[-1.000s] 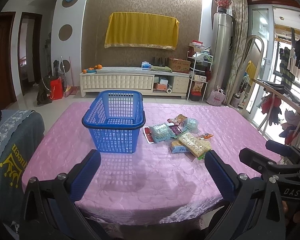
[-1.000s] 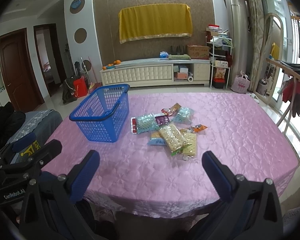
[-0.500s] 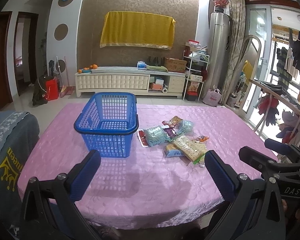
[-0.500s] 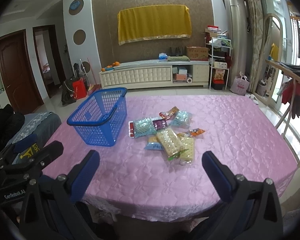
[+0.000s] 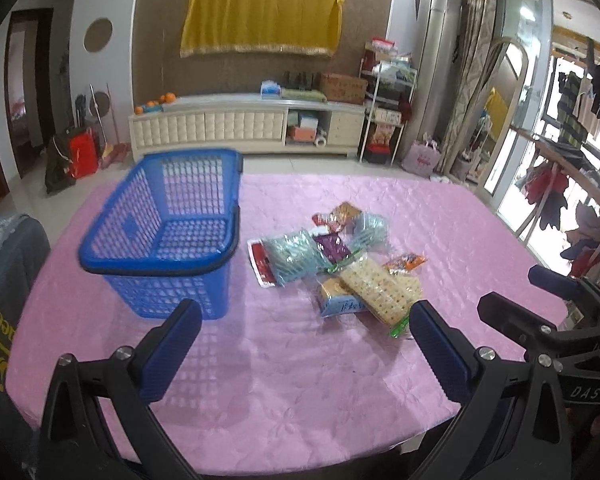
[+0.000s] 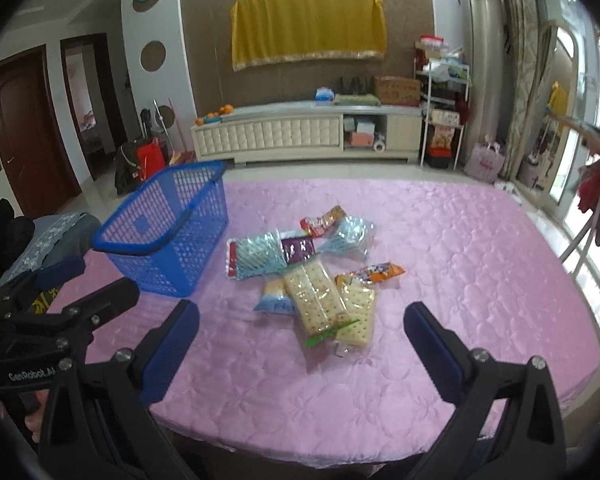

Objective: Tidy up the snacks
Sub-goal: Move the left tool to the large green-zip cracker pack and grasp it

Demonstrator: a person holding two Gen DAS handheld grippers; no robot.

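Both claws stand wide apart and hold nothing: the left gripper (image 5: 306,336) and right gripper (image 6: 302,334) hover at the near edge of the pink tablecloth (image 6: 460,248). The snack packets (image 6: 312,272) lie heaped mid-table, just right of the empty blue basket (image 5: 168,236). Start with the nearest cracker pack (image 6: 310,300) (it overlaps its neighbours), pinching its edge. The right half of the cloth is bare.

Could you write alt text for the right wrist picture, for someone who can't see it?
A pile of snack packets lies mid-table on a pink tablecloth, with an empty blue basket to its left. The right tongs hang open and empty above the table's near edge, a living room behind.
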